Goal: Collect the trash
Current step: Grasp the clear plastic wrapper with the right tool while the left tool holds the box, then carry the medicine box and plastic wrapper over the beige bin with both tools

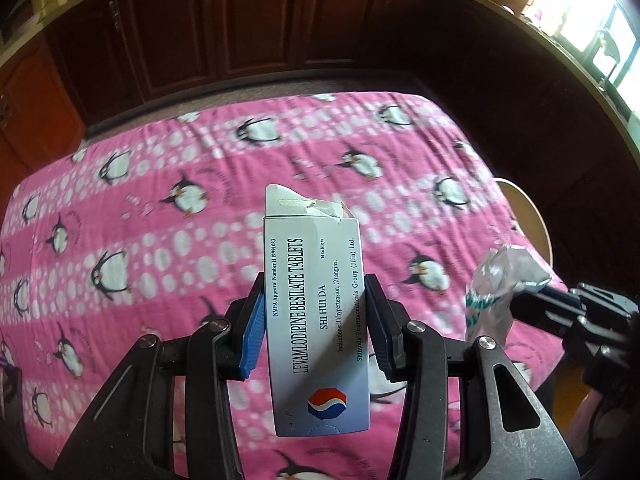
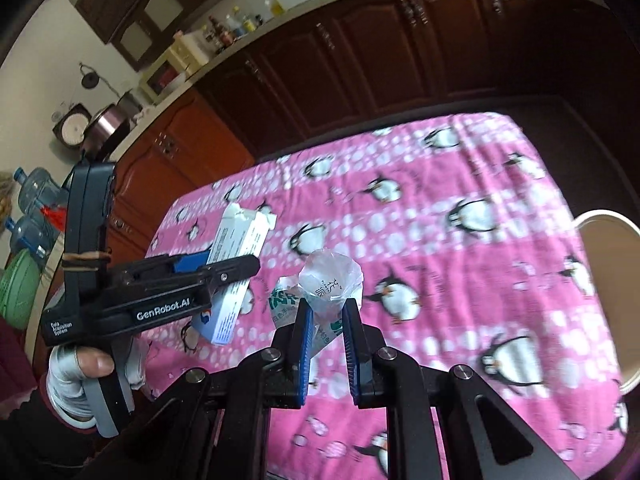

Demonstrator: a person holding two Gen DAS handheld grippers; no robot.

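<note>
While both hang above the pink penguin-cloth counter (image 1: pixel 168 240), left tool (image 1: pixel 316 324) clamps the white tablet box (image 1: pixel 316 300); right tool (image 2: pixel 326 344) pinches a crumpled plastic wrapper (image 2: pixel 330 280).

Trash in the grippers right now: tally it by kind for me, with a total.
Cardboard medicine box: 1, in the left gripper.
Crumpled plastic wrapper: 1, in the right gripper.
Total: 2 pieces, both held above the pink penguin cloth.
</note>
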